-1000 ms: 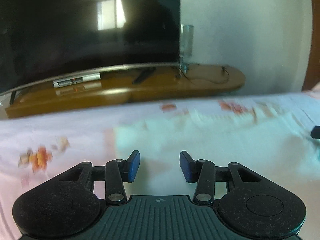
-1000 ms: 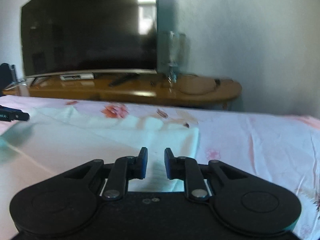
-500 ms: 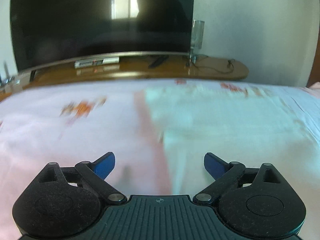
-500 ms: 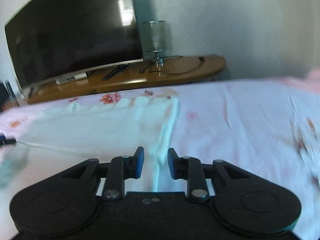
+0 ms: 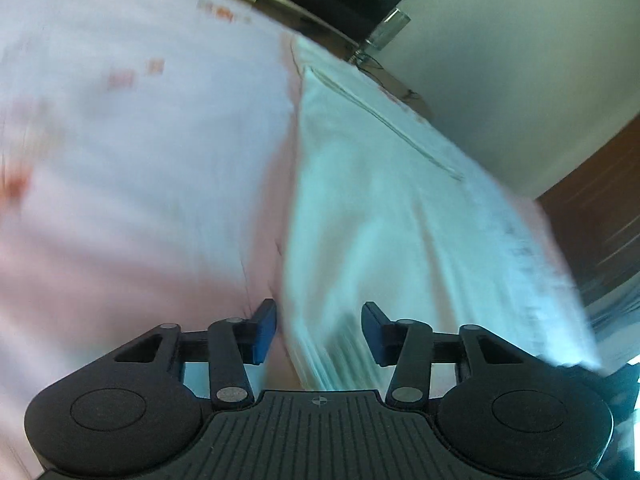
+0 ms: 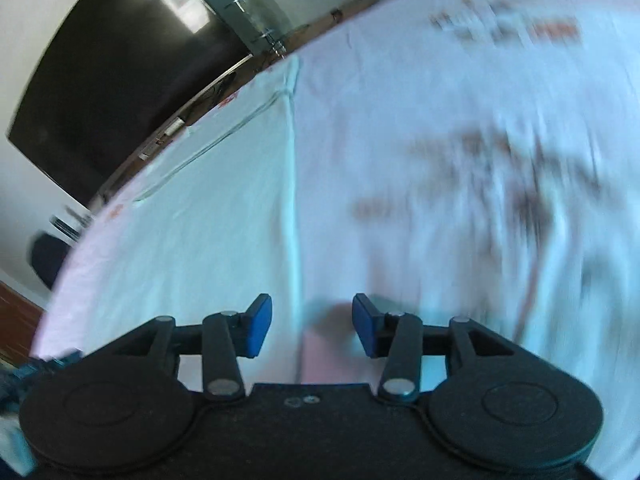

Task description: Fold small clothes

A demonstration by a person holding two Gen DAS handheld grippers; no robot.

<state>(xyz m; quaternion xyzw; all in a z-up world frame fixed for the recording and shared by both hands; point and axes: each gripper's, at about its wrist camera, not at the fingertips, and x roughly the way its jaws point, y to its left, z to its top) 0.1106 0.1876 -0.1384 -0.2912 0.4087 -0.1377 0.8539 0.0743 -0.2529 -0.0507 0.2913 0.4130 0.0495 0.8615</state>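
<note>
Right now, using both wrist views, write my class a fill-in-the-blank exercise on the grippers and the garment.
1. Both the left gripper and the right gripper have their jaws ___.
2. The pale garment lies on a ___ floral bedsheet.
3. The pads on each gripper's fingers are coloured ___.
4. Beyond the bed, a big dark ___ stands against the wall.

Missing words: open; pink; blue; television

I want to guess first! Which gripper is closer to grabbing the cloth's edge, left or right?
Probably the left gripper: the pale cloth edge runs straight into its open jaws. The right gripper is open too, but mostly pink sheet shows between its fingers. Both views are blurry.
</note>
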